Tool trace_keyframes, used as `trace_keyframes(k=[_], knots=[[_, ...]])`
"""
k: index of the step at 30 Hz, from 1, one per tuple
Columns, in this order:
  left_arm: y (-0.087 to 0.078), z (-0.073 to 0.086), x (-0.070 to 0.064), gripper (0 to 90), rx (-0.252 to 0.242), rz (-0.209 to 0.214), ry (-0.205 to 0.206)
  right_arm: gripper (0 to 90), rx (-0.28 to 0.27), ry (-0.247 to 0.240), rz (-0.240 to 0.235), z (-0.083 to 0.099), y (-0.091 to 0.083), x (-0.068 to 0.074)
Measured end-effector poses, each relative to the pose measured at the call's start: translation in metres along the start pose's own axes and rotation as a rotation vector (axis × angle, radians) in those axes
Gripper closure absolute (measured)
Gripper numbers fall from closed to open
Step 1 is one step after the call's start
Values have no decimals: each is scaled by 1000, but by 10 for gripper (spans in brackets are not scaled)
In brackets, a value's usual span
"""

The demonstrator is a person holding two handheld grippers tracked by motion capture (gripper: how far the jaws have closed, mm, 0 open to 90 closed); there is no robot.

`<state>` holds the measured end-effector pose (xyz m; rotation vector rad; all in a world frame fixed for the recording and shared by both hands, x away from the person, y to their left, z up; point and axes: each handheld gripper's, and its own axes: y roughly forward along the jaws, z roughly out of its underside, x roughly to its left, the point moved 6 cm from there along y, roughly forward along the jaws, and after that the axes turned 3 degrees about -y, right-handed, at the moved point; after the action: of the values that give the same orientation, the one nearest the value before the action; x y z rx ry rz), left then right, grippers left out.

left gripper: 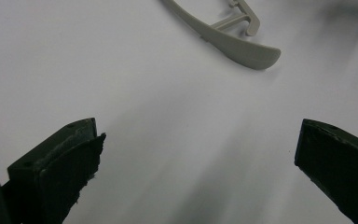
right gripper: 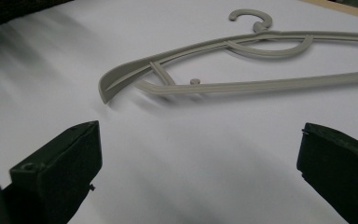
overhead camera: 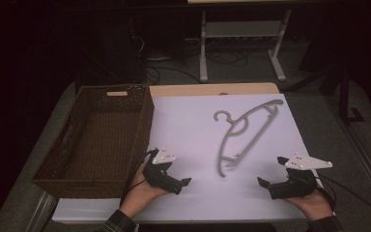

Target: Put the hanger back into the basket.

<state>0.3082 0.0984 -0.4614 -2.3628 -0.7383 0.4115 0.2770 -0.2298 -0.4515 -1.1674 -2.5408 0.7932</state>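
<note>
Flat on the white surface (overhead camera: 183,121) lies the grey hanger (overhead camera: 245,133), right of the wicker basket (overhead camera: 96,140). Nearer than the hanger, the left hand-held gripper (overhead camera: 186,183) and right hand-held gripper (overhead camera: 270,171) both hover spread, holding nothing.

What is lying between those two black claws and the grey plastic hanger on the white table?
Nothing visible. Bare white tabletop separates the open left claw and the open right claw from the grey plastic hanger. The brown wicker basket stands off to the left, beside that path.
</note>
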Motion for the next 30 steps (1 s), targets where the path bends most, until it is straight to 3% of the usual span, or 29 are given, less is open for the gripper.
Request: trace_keyframes(k=[10,19,23,24,27,30], knots=[[6,-11,0,0,13,11,-23,0,4,8,-8,1,1,0],[19,-31,-2,191,11,19,-21,0,15,11,-7,1,5,1],[22,-39,-2,290,3,35,-26,0,24,8,-9,2,6,2],[25,-43,-3,383,3,46,-27,0,25,10,-7,3,5,2],[31,-51,-5,542,3,82,-45,0,21,14,-2,3,4,1],[41,-58,-10,732,7,112,-31,0,21,20,2,4,2,1]])
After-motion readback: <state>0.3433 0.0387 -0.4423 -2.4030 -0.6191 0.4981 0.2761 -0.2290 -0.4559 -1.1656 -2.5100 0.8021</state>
